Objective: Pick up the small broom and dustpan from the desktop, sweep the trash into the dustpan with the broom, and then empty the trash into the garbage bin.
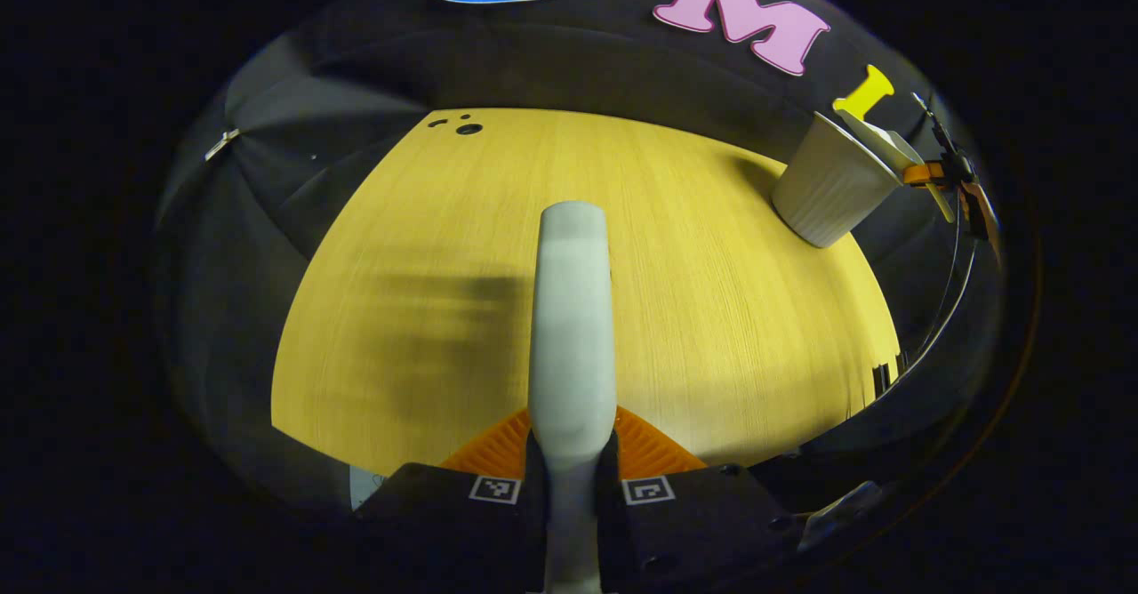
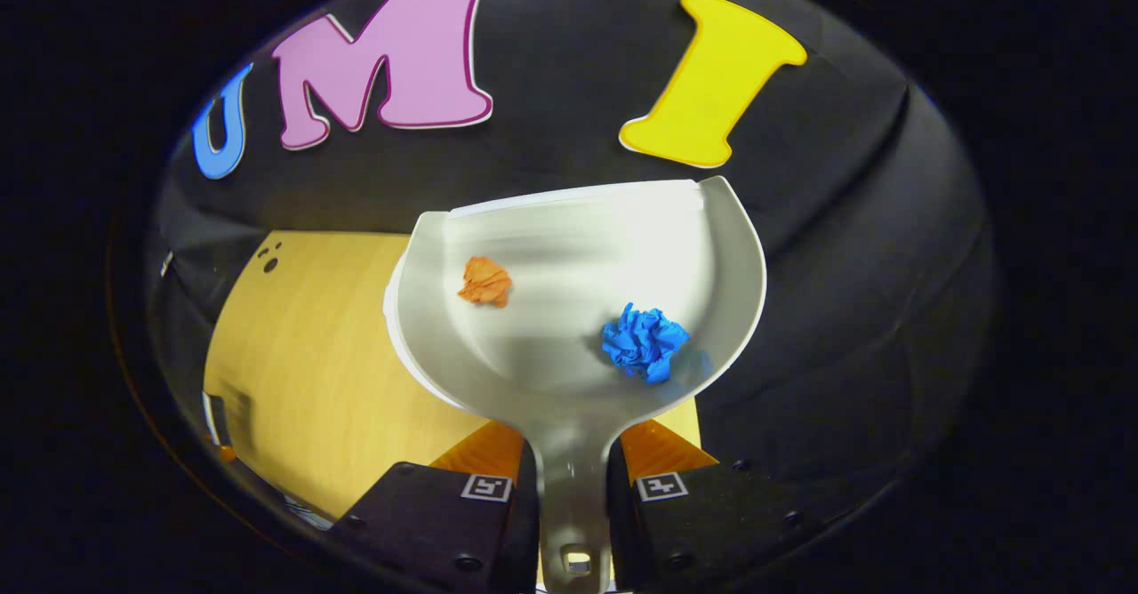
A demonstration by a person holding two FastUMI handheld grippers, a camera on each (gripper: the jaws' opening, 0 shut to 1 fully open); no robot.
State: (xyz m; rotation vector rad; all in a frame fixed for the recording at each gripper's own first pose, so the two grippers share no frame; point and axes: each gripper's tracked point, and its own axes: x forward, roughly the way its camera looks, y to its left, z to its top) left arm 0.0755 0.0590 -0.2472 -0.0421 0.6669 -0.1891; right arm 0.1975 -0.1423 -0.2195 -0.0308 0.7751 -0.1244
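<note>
In the left gripper view my left gripper (image 1: 573, 441) is shut on the pale grey broom (image 1: 573, 327), which runs straight ahead above the wooden table (image 1: 711, 327). A white ribbed garbage bin (image 1: 827, 189) stands at the table's far right. Over its mouth the white dustpan (image 1: 882, 142) tilts, with the other gripper (image 1: 932, 173) behind it. In the right gripper view my right gripper (image 2: 573, 453) is shut on the handle of the dustpan (image 2: 587, 238). An orange paper ball (image 2: 485, 281) and a blue paper ball (image 2: 644, 341) lie in the pan.
Small dark holes (image 1: 468, 129) mark the table's far left corner. Black cloth walls close in behind and beside the table. In the right gripper view, bare tabletop (image 2: 311, 354) stretches to the left of the dustpan. Thin cables (image 1: 956, 256) hang at the right.
</note>
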